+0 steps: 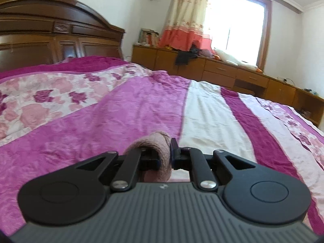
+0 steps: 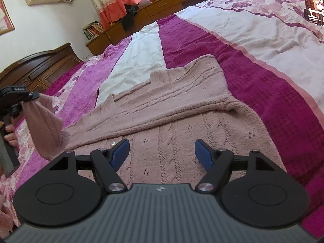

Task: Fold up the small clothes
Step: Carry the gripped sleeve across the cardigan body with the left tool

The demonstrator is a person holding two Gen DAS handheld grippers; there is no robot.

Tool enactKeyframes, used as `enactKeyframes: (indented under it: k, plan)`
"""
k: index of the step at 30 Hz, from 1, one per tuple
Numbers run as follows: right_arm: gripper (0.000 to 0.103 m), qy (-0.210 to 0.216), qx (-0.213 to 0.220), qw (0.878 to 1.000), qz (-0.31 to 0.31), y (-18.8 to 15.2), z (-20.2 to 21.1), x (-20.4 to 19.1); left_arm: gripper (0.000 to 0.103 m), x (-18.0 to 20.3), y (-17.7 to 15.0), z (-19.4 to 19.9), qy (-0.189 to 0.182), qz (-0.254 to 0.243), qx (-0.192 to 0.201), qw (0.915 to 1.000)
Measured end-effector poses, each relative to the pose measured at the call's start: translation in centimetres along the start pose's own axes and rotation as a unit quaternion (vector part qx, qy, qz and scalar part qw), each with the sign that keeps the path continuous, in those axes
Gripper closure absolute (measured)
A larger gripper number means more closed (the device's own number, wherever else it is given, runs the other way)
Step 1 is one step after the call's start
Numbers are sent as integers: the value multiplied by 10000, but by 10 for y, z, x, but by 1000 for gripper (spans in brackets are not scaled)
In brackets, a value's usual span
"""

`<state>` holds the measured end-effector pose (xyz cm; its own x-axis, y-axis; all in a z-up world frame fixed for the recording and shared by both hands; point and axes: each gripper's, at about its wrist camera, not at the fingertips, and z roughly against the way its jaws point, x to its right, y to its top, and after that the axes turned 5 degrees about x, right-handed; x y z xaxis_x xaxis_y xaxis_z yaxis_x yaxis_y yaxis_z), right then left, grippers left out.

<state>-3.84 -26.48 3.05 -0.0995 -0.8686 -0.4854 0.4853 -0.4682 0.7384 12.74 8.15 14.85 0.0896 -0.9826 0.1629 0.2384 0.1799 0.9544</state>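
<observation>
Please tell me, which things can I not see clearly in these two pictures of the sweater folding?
- Left gripper pads: left wrist view, wrapped by the pink knit sweater pinched between them.
- Sweater's near hem: right wrist view, hidden under the right gripper body.
- Hand holding the left gripper: right wrist view, cut off by the left edge.
- Phone screen: right wrist view, too small and cut off.

Left claw (image 1: 165, 155) tips hidden by the bunched pink sweater (image 1: 156, 141); phone (image 2: 313, 1) cropped at the right wrist view's edge, screen illegible.
</observation>
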Motion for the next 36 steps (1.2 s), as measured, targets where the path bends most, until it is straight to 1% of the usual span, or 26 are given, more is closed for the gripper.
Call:
enactKeyframes:
  k: [4, 8, 16, 20, 26, 31, 32, 34, 36]
  plan:
    - [26, 27, 7, 9999, -100, 1, 1, 5, 92, 30, -11, -5, -258, -149, -120, 9995]
    - [26, 39, -3, 9998, -185, 2, 0, 11, 92, 55, -31, -11, -516, -240, -378, 9977]
    - [26, 53, -15, 9996, -286, 2, -2, 19, 92, 91, -79, -24, -826, -581, -891, 9909]
    - [26, 70, -18, 9994, -328, 2, -4, 22, 92, 103, -98, -29, -973, -718, -1178, 9856]
    - [26, 82, -25, 9993, -352, 0, -5, 24, 91, 113, -123, -35, -1049, -843, -1555, 9786]
    - [26, 82, -31, 9994, -347, 0, -7, 24, 90, 117, -132, -36, -1050, -1023, -1693, 9746]
    - [26, 81, -29, 9994, -350, 0, -6, 24, 87, 119, -133, -37, -1073, -1058, -1723, 9735]
    - [26, 82, -26, 9993, -352, 0, -6, 24, 74, 119, -133, -35, -1202, -1067, -1773, 9710]
    - [26, 82, -26, 9993, -354, 0, -6, 24, 66, 122, -133, -31, -1294, -1106, -1784, 9691]
